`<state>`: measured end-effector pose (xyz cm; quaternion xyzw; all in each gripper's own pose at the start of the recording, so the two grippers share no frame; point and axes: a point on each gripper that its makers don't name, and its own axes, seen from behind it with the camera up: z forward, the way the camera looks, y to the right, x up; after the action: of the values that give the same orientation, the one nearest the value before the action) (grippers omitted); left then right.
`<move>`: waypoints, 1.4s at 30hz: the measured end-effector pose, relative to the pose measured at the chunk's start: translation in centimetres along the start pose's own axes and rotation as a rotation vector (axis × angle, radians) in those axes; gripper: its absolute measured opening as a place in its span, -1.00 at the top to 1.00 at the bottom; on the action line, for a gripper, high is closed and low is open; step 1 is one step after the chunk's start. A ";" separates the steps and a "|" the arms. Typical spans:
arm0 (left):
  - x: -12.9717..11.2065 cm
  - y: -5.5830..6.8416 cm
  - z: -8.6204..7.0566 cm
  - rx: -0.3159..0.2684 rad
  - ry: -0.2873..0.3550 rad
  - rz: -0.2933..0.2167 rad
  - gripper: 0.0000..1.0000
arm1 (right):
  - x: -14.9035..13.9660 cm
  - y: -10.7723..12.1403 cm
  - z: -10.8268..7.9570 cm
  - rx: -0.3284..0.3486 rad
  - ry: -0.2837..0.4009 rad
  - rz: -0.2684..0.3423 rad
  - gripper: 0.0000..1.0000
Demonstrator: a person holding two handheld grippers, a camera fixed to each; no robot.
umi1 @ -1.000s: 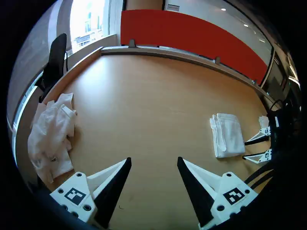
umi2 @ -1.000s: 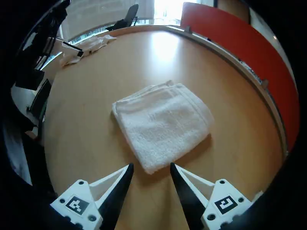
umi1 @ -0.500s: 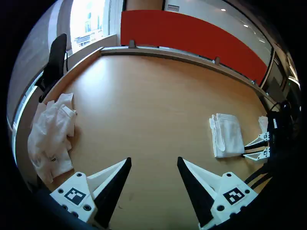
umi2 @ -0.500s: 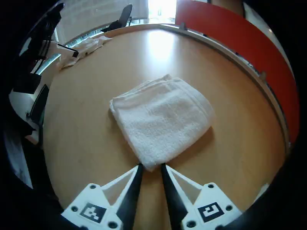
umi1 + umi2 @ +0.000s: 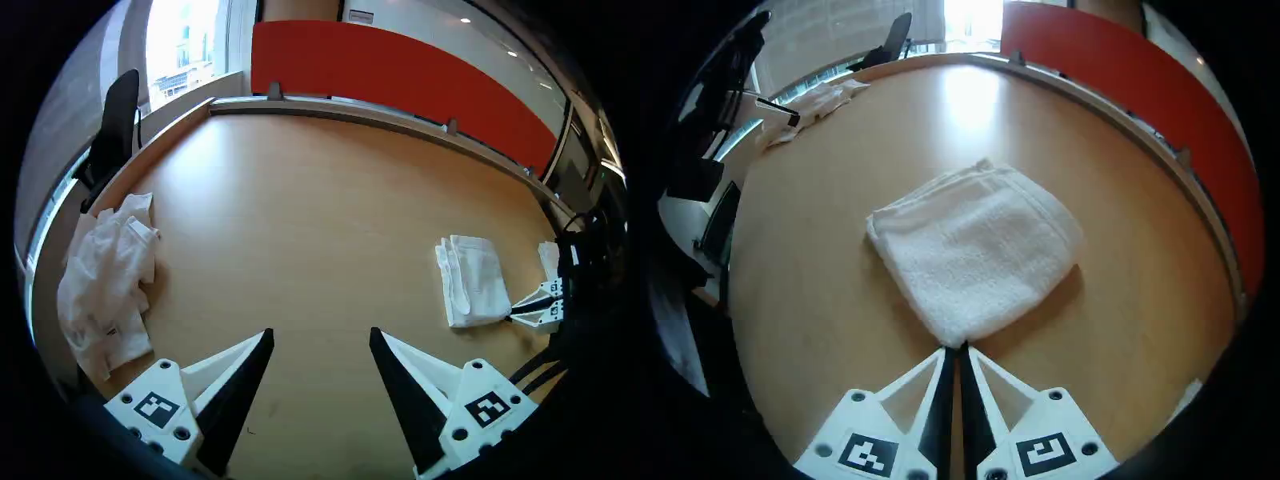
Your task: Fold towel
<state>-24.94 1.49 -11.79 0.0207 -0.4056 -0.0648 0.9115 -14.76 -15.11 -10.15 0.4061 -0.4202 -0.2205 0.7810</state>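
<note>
The tabletop [image 5: 1120, 264] looks like pale wood-grain laminate, smooth and semi-glossy, with a bright glare toward 12 o'clock in the right gripper view. The towel [image 5: 980, 248] is white terry cloth, nubbly and matt, with thick, soft folded edges. The right gripper [image 5: 956, 352] and left gripper [image 5: 320, 340] have white matt plastic bodies and dull black inner finger faces. At 9 o'clock in the left gripper view lies a crumpled heap of thinner white cloth [image 5: 108, 280]. The red panel [image 5: 384, 72] at 12 o'clock looks flat and matt.
</note>
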 end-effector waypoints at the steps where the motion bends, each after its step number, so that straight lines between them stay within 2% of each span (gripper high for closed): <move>1: 0.0 0.0 0.0 0.000 0.000 -0.001 -0.77 | 0.2 0.0 -0.1 -0.001 0.004 -0.001 0.91; 12: -0.3 0.1 0.0 -0.007 0.004 0.002 -0.77 | 4.3 1.2 -2.2 -0.027 0.055 -0.037 0.91; 21: 0.7 0.3 -0.5 -0.016 0.034 0.011 -0.77 | 10.3 2.8 -4.5 -0.059 0.123 -0.110 0.92; 30: 2.6 0.9 -1.3 -0.029 0.076 0.019 -0.77 | 16.0 4.5 -7.6 -0.090 0.206 -0.160 0.92; 35: 3.3 1.4 -1.6 -0.041 0.090 0.024 -0.77 | 17.4 5.6 -9.4 -0.109 0.230 -0.168 0.92; 42: 4.0 2.1 -1.8 -0.054 0.101 0.033 -0.77 | 17.1 7.7 -11.4 -0.144 0.235 -0.160 0.92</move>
<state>-20.76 3.00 -9.86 -0.0075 -0.3574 -0.0595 0.9320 4.23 -17.33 0.68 0.4044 -0.2754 -0.2625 0.8317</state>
